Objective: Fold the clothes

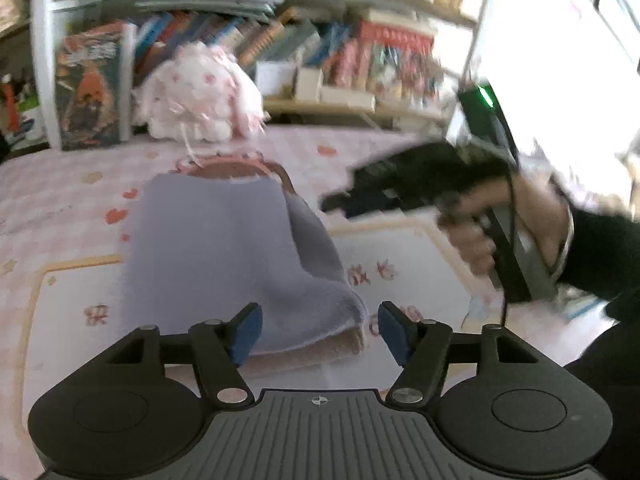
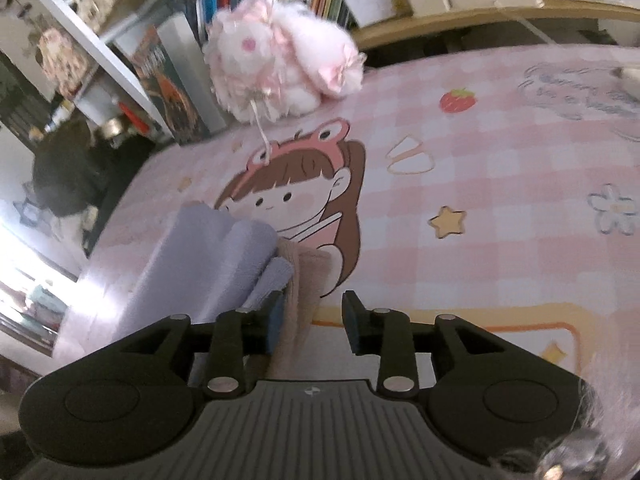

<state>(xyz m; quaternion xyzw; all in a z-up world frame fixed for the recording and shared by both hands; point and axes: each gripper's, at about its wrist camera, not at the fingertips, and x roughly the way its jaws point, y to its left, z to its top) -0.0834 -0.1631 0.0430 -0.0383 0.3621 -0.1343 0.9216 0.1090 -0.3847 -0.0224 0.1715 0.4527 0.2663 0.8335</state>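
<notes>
while the lilac folded cloth (image 1: 224, 256) lies flat on the pink checked table (image 2: 500, 184), the left gripper (image 1: 318, 330) and right gripper (image 2: 310, 320) both hover spread wide, holding nothing. judging by this, press the fold's near edge flat gently.

Left claw (image 1: 320, 330): jaws spread wide, blue pads (image 1: 246, 334) facing each other, nothing pinched between them, held low and level. Right claw (image 2: 314, 320): jaws apart, nothing clamped. In left wrist view, right claw body seen from side at right, blurred, raised, fingers pointing left. Right hand (image 1: 508, 216) wrapped round its handle, dark sleeve (image 1: 600, 252) on forearm reaching in from right edge.
</notes>
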